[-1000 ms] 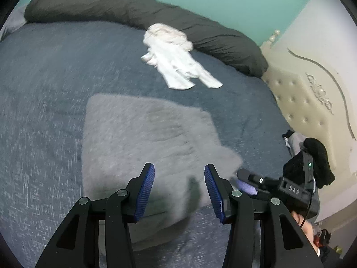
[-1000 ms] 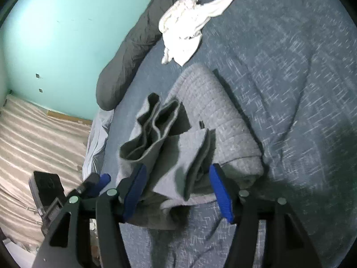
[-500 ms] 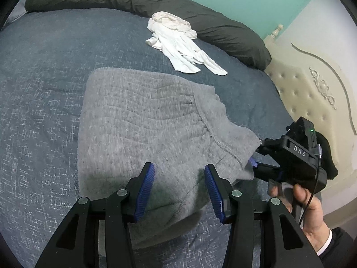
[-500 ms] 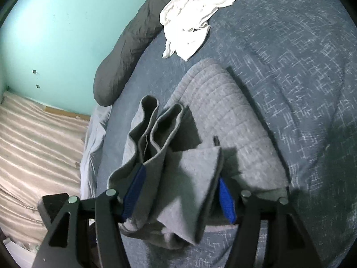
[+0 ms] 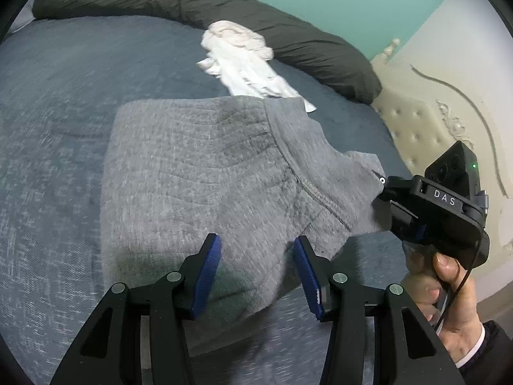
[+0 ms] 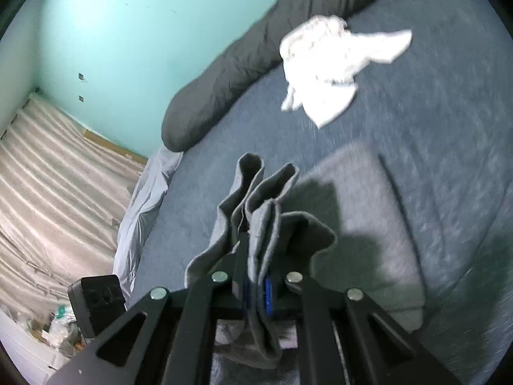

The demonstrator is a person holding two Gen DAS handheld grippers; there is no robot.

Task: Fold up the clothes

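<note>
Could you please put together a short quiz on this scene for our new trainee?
1. True or false: the right tool is pinching bunched layers of the grey garment.
2. Which best describes the left tool? A) shut on the white garment B) open, above the grey garment, pads clear of the cloth C) shut on the dark bolster
3. Fill in: the crumpled white garment lies on the blue bedspread beside the dark ______.

Key: 1 true; 2 B; 3 bolster. The right tool's jaws are closing, with grey fabric between the pads.
</note>
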